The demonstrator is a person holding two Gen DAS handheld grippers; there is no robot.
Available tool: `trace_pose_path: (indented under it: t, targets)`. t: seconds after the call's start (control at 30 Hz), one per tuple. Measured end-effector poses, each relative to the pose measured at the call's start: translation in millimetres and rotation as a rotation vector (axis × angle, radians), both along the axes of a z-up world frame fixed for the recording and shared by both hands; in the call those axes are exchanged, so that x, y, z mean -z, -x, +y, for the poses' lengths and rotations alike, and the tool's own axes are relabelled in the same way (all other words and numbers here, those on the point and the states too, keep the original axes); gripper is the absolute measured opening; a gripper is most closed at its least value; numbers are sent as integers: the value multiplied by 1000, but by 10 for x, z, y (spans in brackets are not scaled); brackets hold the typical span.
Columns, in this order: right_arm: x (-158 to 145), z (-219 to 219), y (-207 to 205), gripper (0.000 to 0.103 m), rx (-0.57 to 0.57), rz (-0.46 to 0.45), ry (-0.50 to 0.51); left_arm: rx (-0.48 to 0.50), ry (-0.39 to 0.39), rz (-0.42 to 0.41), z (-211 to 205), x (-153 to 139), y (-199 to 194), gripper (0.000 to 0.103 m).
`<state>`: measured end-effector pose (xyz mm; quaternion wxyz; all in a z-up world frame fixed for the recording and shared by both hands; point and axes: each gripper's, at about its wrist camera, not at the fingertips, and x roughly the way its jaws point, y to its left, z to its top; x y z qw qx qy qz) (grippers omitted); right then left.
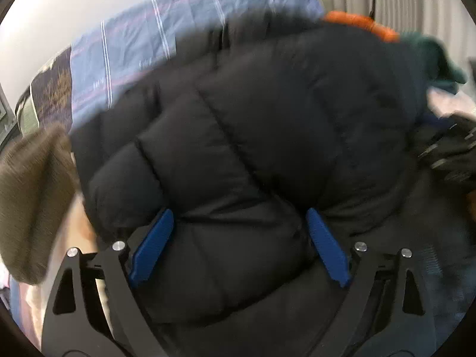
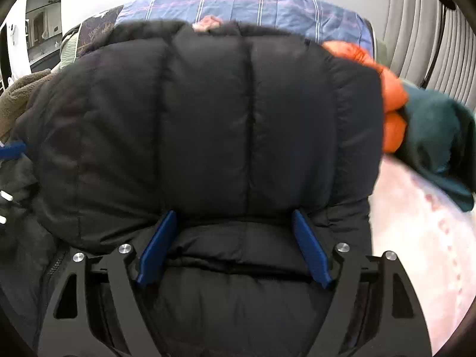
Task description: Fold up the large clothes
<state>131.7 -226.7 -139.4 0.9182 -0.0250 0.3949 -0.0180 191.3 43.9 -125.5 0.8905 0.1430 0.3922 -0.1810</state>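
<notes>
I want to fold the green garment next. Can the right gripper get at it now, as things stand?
Probably not yet. The right gripper has its fingers spread wide with the bulky black puffer jacket bulging between them. The green garment lies off to the right beside an orange one, and nothing covers it.

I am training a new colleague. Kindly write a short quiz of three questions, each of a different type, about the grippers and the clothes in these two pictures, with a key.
1. True or false: the left gripper has its fingers spread wide, with the black puffer jacket bulging between them.
2. Multiple choice: in the right wrist view, what lies directly beside the orange garment, on its right? A) a yellow towel B) a dark green garment C) a white shoe
3. Fill in: the bedding behind the jacket, the ____ striped quilt, shows in both views.

Key
1. True. The right gripper is spread in the same way.
2. B
3. blue
</notes>
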Motion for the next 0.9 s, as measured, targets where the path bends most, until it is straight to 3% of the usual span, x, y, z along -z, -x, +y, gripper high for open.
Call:
trace_pose_path:
  t: [0.07,0.17,0.23,0.33,0.47,0.5,0.57,0.63,0.77,0.9]
  targets:
    - [-10,-7,10,81,0,-11,3,-20,48,21,76,-12,-86,94]
    - [-107,-67,129,81,4,-41,-36,-42,40,-3,144,-128,-65,94]
    - [-261,-161,293,81,9,-78,-75,-56,42,-25,250,-231,13,93]
    - [-457,-394,658,81,7,-128,-103,-93,106,-48,567,-381,286,93]
    - [-379,-869,1070,80,84,-79,-154,-166,191,53,1124,-309,614,93]
    - [-312,-1016,1160,78,108,-50,-217,-164,220,107,1281,-247,705,93]
    - [-157,-1254,1314,59,130,2,-362,-141,248,150,1390,-150,1009,92]
    - [-43,-1360,1484,52,135,13,-474,-78,263,205,1467,-80,1214,92]
    - [48,-1330,1762,49,78,17,-566,15,214,229,1443,33,1549,92]
    - [65,-1188,1982,49,14,46,-588,43,274,244,1504,6,1725,91]
